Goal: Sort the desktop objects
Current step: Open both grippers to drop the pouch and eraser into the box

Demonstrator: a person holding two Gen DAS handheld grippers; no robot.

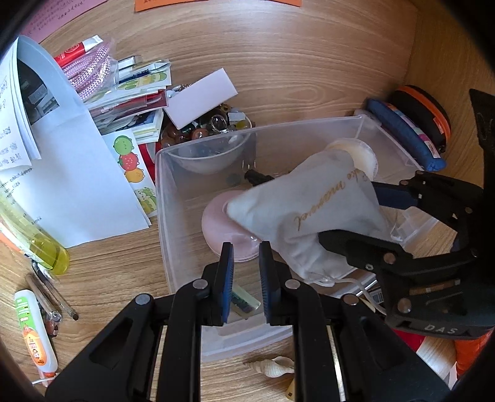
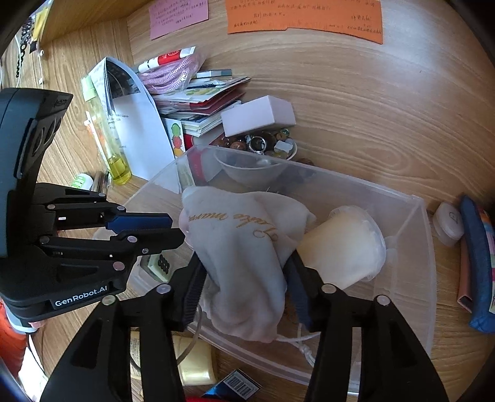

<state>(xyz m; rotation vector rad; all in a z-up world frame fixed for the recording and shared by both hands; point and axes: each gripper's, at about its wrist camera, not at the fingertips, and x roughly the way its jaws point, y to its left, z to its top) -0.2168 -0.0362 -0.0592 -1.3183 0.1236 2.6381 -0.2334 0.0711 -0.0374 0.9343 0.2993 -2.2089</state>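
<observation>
Nearest the lens in the left wrist view, the left gripper (image 1: 244, 266) sat at bottom centre, its blue-padded fingers parted with nothing between them, tips over the near rim of the clear plastic bin (image 1: 161, 198). Seen from the right wrist view, this same unit entered from the left edge with fingers level, its body labelled "GenRobot.AI".

Right gripper (image 2: 244, 278) came up from the bottom of its own frame and was clamped on a white drawstring pouch (image 2: 247, 247), one finger on each side of the cloth. From the left wrist view it reached in from the right edge, body marked "DAS". The pouch was held inside the bin, above a pink round dish (image 1: 216, 228) and against a cream lidded cup (image 2: 343, 247). Gold script ran across the pouch; it could not be read with confidence.

Beyond the bin, upper centre: a small bowl of beads and trinkets (image 2: 266, 145), with a white block (image 2: 256, 119) resting at its edge. Further back, top of frame: an orange note (image 2: 303, 18) and a pink note (image 2: 178, 15), handwriting too small to read.
</observation>
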